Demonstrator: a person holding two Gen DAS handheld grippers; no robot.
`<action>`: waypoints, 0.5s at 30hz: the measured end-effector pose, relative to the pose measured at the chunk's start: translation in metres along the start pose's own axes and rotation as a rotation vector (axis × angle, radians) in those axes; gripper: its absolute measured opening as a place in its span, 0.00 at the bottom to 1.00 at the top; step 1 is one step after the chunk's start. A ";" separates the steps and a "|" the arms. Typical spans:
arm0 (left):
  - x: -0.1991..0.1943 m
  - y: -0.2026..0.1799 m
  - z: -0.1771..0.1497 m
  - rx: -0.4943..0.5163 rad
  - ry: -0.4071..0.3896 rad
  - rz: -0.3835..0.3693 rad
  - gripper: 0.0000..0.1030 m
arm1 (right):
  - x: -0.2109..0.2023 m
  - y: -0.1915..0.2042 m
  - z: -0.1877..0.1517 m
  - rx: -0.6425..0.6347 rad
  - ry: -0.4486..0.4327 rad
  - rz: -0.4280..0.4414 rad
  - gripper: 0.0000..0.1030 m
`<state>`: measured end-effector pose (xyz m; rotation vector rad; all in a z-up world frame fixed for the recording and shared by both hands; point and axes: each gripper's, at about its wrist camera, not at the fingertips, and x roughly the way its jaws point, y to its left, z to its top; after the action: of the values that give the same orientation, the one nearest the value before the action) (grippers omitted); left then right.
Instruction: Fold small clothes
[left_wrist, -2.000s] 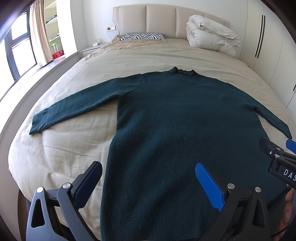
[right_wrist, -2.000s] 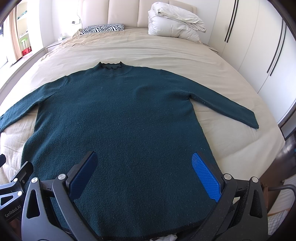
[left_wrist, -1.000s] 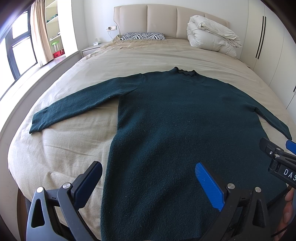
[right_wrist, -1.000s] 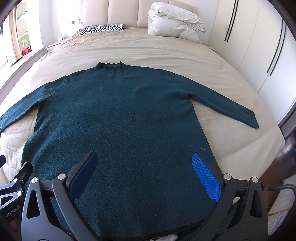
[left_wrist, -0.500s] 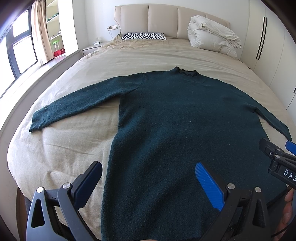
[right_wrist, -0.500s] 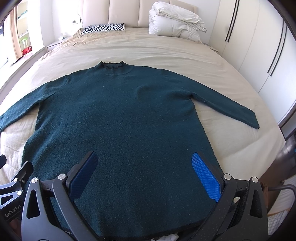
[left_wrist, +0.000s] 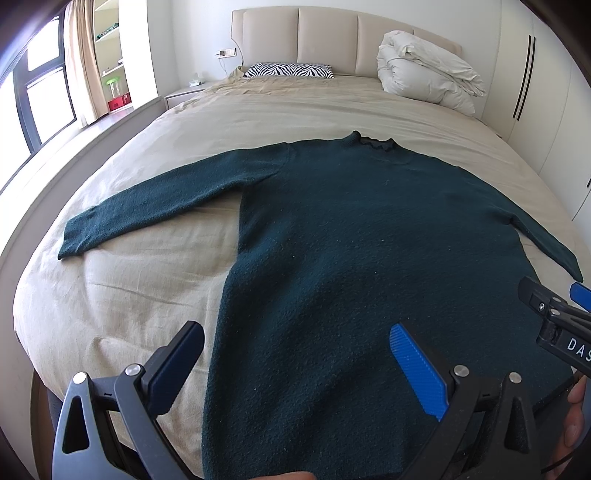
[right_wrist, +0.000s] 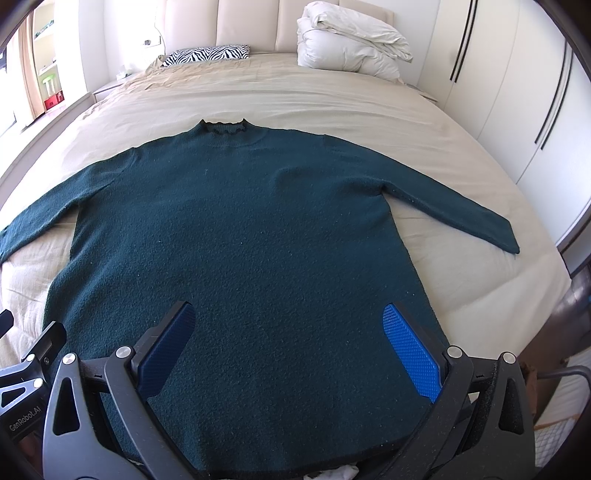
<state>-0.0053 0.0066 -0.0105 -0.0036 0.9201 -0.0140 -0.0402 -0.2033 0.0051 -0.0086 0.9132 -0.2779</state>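
Sweater: dark green knit, lying flat and face-up on the bed; both my grippers hang over its hem end.
Writing: in my left view I read "DAS" on the right gripper's body; in my right view "GenRobot.AI" on the left gripper's body at the left edge.
Left view only: the sweater's left sleeve out to its cuff, left of the body; a window and shelves far left of the sweater; a bit of my hand at the right edge.
Right view only: the right sleeve out to its cuff, right of the body; the hem, with something white just below it; wardrobe doors right of the sweater.
Both views: zebra pillow and white duvet beyond the collar, at the headboard.
Axis: long axis runs hem to collar, collar pointing away from me toward the headboard; sleeves spread to either side.
Left gripper: jaws spread wide, nothing between them; they straddle the sweater's left side edge.
Right gripper: jaws spread wide, holding nothing, above the sweater's lower body.
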 end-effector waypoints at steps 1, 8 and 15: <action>0.000 0.000 0.000 -0.001 0.000 -0.001 1.00 | 0.001 0.000 0.000 0.001 0.001 0.000 1.00; 0.009 0.019 0.002 -0.088 0.033 -0.072 1.00 | 0.005 0.001 -0.001 0.014 0.009 0.022 1.00; 0.013 0.104 0.026 -0.302 -0.049 -0.050 1.00 | 0.002 0.004 0.011 0.058 -0.032 0.129 1.00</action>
<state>0.0245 0.1104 -0.0065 -0.3063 0.8660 0.0785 -0.0293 -0.2013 0.0094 0.0995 0.8698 -0.1836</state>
